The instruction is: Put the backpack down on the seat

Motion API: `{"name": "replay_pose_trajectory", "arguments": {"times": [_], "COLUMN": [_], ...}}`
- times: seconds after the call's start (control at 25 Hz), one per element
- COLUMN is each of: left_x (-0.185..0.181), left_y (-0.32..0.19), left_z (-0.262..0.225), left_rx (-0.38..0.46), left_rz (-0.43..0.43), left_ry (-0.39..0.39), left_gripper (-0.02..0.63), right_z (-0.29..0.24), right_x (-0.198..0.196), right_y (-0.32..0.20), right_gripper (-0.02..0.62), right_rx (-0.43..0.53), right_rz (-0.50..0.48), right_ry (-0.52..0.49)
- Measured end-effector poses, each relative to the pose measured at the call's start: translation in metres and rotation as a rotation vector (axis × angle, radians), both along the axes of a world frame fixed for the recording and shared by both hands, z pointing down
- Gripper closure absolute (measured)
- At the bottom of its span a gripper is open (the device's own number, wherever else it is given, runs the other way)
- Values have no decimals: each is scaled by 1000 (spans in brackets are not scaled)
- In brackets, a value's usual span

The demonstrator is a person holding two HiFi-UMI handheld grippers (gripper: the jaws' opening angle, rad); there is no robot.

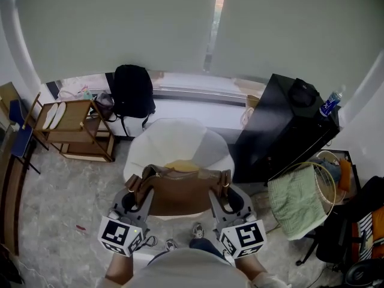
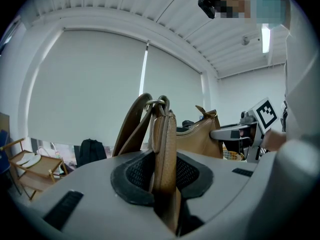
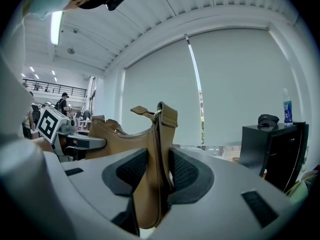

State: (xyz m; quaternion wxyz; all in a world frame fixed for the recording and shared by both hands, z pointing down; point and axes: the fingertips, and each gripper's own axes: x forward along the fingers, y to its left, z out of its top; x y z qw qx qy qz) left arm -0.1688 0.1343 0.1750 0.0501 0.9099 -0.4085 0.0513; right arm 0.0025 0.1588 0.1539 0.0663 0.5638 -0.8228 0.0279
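Two tools hold one brown bag [image 1: 180,188] between them, one at each end. The left tool [image 1: 141,192] pinches the bag's left end, and its own view shows the tool [image 2: 162,171] pressed onto a flat leather tab of the bag [image 2: 165,134], just below a metal ring where the strap joins. The right tool [image 1: 217,192] grips the other end. Its own view shows the tool [image 3: 152,171] closed on the leather end piece of the bag [image 3: 150,149], with a zip running along the bag's top edge.

The bag hangs level and stretched between the tools, over the front part of a round white chair [image 1: 180,140]. From above I cannot tell whether its bottom touches the seat. A small yellowish thing [image 1: 183,165] lies on the seat just behind the bag.

Right of the chair stands a black cabinet [image 1: 282,131] with a black cap [image 1: 303,92] and a blue bottle [image 1: 331,104] on top. Near its foot is a wire basket [image 1: 329,176] with a green towel [image 1: 297,200] draped over its rim and blue and orange things [image 1: 345,173] inside. A black backpack [image 1: 132,92] stands upright against the window behind the chair. To the left, a wooden rack [image 1: 72,128] carries two pale oval things [image 1: 54,114] on its top shelf.
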Motion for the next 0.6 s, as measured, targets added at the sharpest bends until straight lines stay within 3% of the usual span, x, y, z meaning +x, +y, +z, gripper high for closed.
{"name": "replay_pose_trajectory", "arguments": {"times": [0.6], "left_x": [71], "left_y": [-58], "left_z": [3], "left_rx": [-3], "left_rz": [-118], "left_ry": [-6], "left_gripper": [511], "right_z": [5], "right_x": [72], "right_y": [-79], "right_gripper": [437], "right_rx": [-4], "right_rz": [-130], "right_ry": [-10]}}
